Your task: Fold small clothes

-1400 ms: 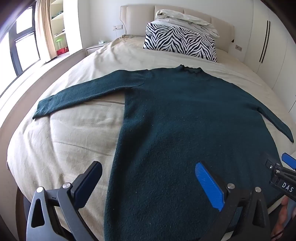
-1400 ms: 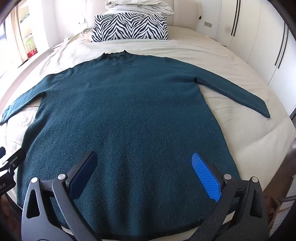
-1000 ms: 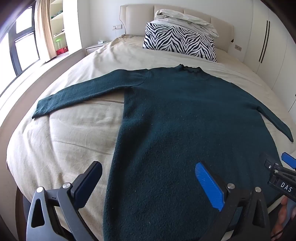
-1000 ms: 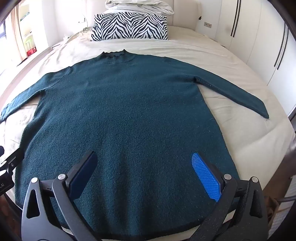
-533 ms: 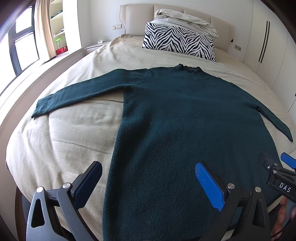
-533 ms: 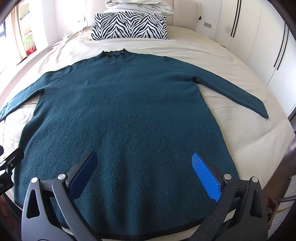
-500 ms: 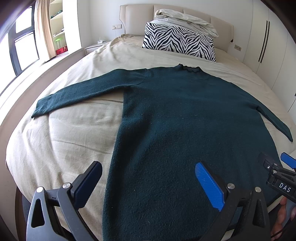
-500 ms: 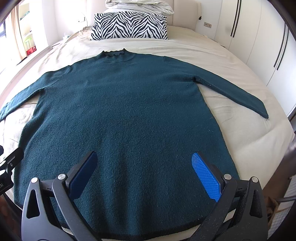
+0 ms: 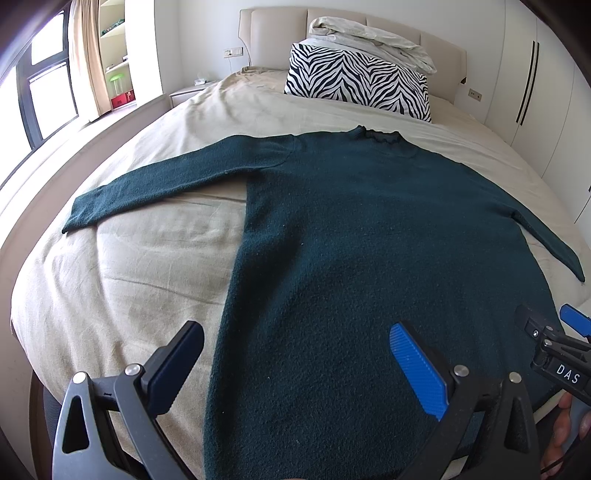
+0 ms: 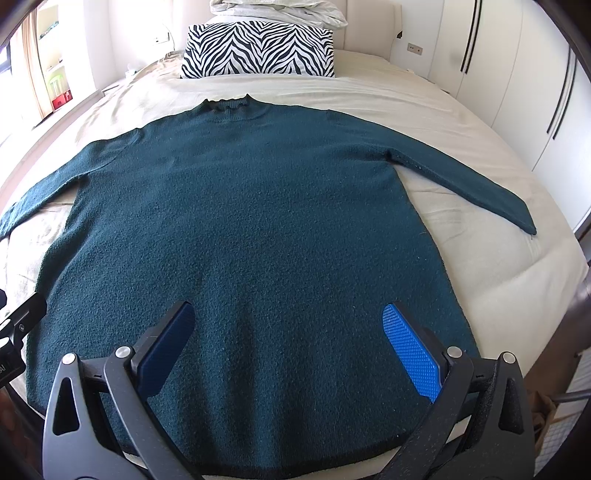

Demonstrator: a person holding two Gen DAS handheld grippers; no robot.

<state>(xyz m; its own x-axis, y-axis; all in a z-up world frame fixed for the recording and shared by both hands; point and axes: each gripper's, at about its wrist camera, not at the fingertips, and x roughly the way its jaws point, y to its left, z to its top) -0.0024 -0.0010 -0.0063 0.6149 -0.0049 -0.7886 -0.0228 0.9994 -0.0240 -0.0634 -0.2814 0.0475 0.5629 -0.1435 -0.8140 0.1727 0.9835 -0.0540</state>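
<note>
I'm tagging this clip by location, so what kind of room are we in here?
Almost certainly a home bedroom. A dark green sweater lies spread flat on a large bed with a padded headboard and a zebra-print pillow; white built-in wardrobe doors line one wall.

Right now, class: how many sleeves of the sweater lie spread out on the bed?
2: the left sleeve stretches toward the window side, the right sleeve toward the wardrobe side.

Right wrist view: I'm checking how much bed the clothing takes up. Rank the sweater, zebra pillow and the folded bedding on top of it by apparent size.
1. Sweater, largest by far.
2. Zebra pillow.
3. Folded bedding, smallest, though cut off by the frame's top edge, so uncertain.
</note>
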